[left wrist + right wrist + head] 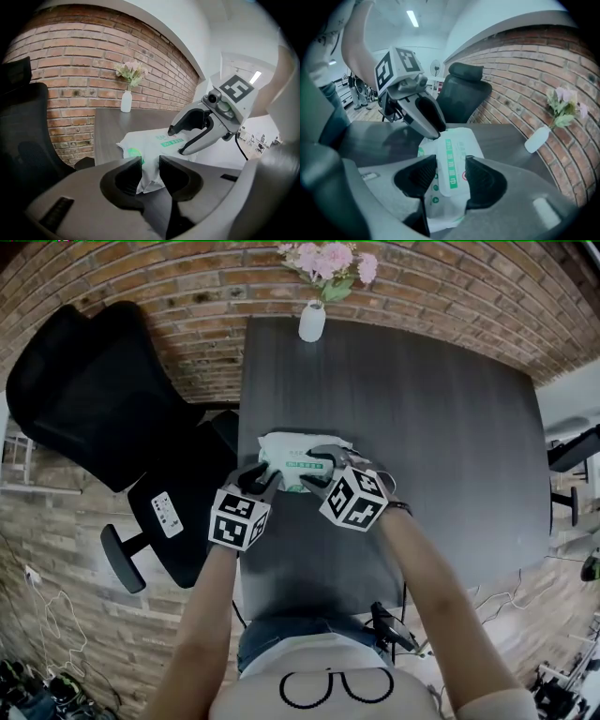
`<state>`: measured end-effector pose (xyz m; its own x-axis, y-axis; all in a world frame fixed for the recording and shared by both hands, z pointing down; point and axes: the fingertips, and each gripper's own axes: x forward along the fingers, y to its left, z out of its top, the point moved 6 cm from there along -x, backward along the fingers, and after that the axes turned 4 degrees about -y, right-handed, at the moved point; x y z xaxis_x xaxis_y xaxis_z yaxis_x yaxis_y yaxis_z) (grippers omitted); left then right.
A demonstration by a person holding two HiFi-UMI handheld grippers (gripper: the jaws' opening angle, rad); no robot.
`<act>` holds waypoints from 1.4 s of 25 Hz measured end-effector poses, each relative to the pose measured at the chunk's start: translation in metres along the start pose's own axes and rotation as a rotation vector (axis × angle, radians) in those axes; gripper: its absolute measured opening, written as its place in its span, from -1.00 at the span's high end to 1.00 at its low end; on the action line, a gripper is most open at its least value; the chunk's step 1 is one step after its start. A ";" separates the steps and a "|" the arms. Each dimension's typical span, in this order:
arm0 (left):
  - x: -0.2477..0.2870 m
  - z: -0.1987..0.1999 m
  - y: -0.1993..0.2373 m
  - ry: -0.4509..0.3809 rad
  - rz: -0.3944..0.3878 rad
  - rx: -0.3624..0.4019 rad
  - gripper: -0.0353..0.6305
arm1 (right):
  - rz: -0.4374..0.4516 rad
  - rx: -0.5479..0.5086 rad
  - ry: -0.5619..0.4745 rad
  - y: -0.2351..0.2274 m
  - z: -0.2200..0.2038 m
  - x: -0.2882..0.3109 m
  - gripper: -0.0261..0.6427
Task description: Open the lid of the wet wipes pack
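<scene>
A red brick wall (187, 287) runs behind a dark table (450, 427), where a white vase (312, 322) of pale pink flowers (328, 259) stands at the far edge. A black office chair (94, 390) sits beside the table's left side. A strip ceiling light (412, 18) glows on the white ceiling beyond.

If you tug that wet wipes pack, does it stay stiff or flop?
Probably floppy: the wet wipes pack is a soft pouch with crinkled ends. It may slide on the smooth table. Only the lid looks stiff.
</scene>
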<state>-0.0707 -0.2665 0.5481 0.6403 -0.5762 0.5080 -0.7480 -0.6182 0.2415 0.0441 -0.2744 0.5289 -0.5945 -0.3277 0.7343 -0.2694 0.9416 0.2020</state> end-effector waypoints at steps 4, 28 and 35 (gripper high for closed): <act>0.001 0.000 -0.001 0.005 -0.001 0.004 0.55 | 0.055 0.067 0.013 -0.007 0.001 -0.001 0.36; 0.000 0.000 0.000 0.009 -0.004 -0.001 0.55 | 0.033 0.041 -0.031 -0.010 0.015 -0.016 0.55; -0.001 -0.001 0.001 0.000 -0.005 -0.009 0.55 | -0.136 -0.019 -0.052 -0.014 0.025 -0.028 0.82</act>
<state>-0.0718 -0.2658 0.5485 0.6443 -0.5728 0.5068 -0.7461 -0.6163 0.2520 0.0457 -0.2800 0.4892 -0.5919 -0.4553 0.6651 -0.3357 0.8895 0.3101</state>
